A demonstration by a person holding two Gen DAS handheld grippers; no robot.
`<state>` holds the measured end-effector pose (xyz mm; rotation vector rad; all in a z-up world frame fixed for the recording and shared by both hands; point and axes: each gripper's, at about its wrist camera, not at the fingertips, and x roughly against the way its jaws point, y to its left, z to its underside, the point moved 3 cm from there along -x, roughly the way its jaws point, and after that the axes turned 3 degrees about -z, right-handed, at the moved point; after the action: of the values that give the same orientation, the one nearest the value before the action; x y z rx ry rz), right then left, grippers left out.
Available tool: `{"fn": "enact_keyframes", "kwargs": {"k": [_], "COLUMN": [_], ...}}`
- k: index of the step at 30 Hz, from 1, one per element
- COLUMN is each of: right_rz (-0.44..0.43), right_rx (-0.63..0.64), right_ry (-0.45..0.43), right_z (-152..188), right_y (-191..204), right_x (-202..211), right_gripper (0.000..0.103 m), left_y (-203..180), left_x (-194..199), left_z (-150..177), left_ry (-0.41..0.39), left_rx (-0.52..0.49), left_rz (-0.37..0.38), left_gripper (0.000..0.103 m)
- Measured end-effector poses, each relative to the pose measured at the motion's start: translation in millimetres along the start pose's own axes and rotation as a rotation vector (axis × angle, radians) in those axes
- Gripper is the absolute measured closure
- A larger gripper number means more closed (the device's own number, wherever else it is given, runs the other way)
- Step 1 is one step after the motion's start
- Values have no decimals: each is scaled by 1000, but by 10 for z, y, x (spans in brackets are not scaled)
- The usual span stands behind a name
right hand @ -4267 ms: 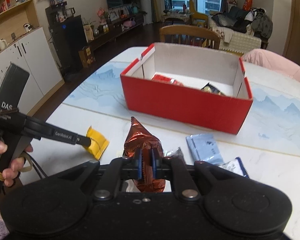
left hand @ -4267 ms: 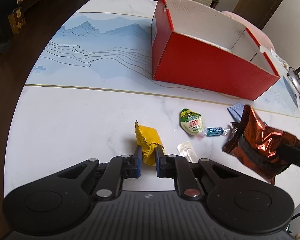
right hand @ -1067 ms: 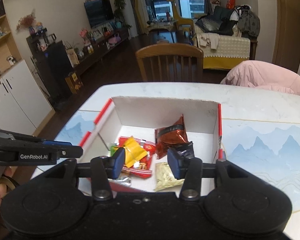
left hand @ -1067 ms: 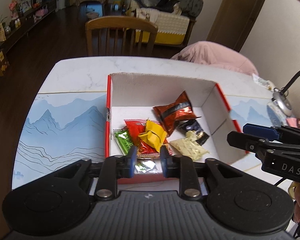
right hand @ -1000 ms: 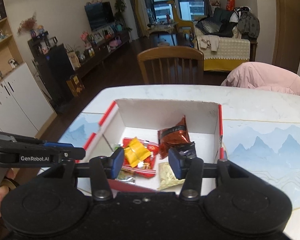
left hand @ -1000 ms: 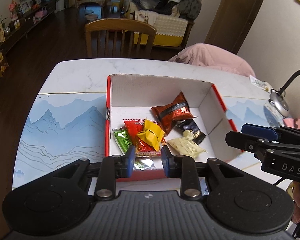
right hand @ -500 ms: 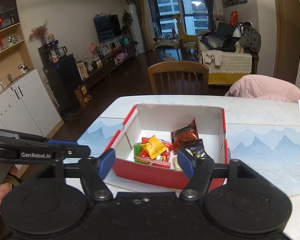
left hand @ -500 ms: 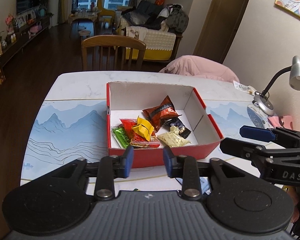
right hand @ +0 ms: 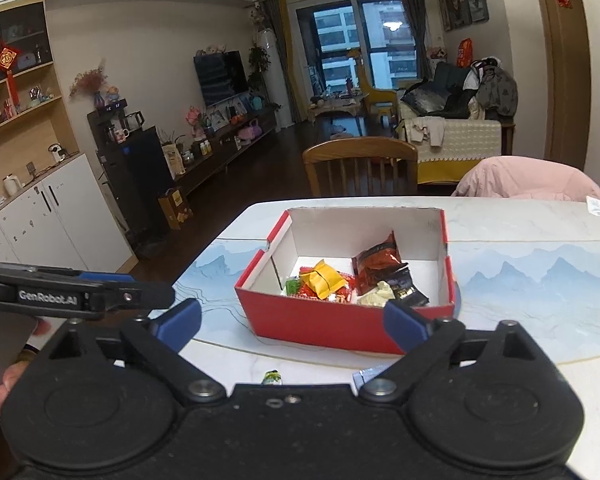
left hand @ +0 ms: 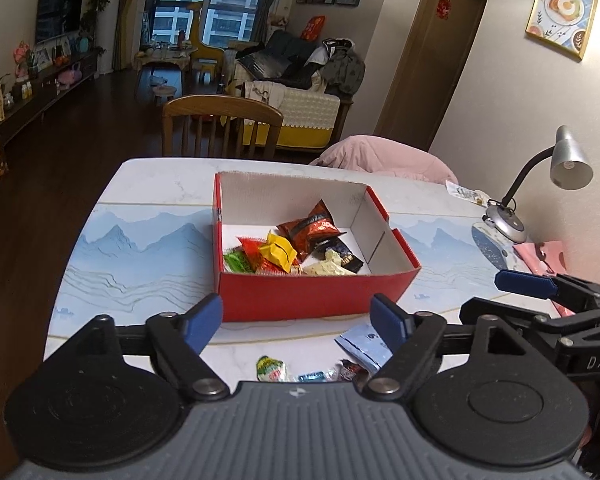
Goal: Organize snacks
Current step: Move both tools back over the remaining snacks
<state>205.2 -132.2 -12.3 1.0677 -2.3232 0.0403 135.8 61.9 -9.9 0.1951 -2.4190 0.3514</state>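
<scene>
**A:** Start at the fingers. What are they doing?

**B:** The left gripper (left hand: 296, 316) has its fingers spread, with nothing between them. The right gripper (right hand: 296, 318) is the same, spread wide and empty. Both have just been opening.

**A:** And where are the snacks still to sort, taking the red box (left hand: 316, 300) as the landmark?

**B:** On the worktop (left hand: 160, 184), on the near side of the box, below and just short of the left fingers. There is a green-and-white candy (left hand: 271, 369), a small blue-wrapped sweet (left hand: 311, 377) to its right, a dark little wrapper (left hand: 352, 368) beyond that, and a pale blue sachet (left hand: 364, 342) closest to the box's front wall. The sachet's long axis seems to slant from the box toward the right finger, though that finger covers part of it.

**A:** Which hand is nearer?

**B:** I'd judge the left for the candy and the sweets; they lie almost under it. In the right wrist view only the candy's tip (right hand: 272, 377) and a corner of the sachet (right hand: 363, 376) peep over the gripper body, so the sachet may suit the right hand. Either way the coming reach would be down and back from the box, not forward.

**A:** What differs from earlier?

**B:** A few seconds ago the left fingers pinched the yellow packet (left hand: 279, 250) and the right fingers the copper-red bag (left hand: 310, 230) over the worktop. Both now lie inside the box among the other wrappers. A second ago the grippers hung over the box; now the whole box shows beyond them.
</scene>
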Motion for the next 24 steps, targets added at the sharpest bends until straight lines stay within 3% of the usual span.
{"fn": "enact_keyframes", "kwargs": {"k": [5,8,16,24], "right_rz": [6,12,40,98], "right_rx": [3,2,1,0], "right_ry": [16,33,63,117], "right_z": [194,329,595,753], "right_y": [12,17,-9,-264], "right_x": [83,139,256,117], "right_gripper": [2,2,2,2], "left_y": [-3,20,21,-1], "left_x": [102,135,149,-1], "left_z": [158,248,453,570], "left_ry": [-13,-21,-25,-32], "left_rx": [18,44,65,71], "left_rz": [45,80,117,119], "left_gripper": [15,2,0,0]}}
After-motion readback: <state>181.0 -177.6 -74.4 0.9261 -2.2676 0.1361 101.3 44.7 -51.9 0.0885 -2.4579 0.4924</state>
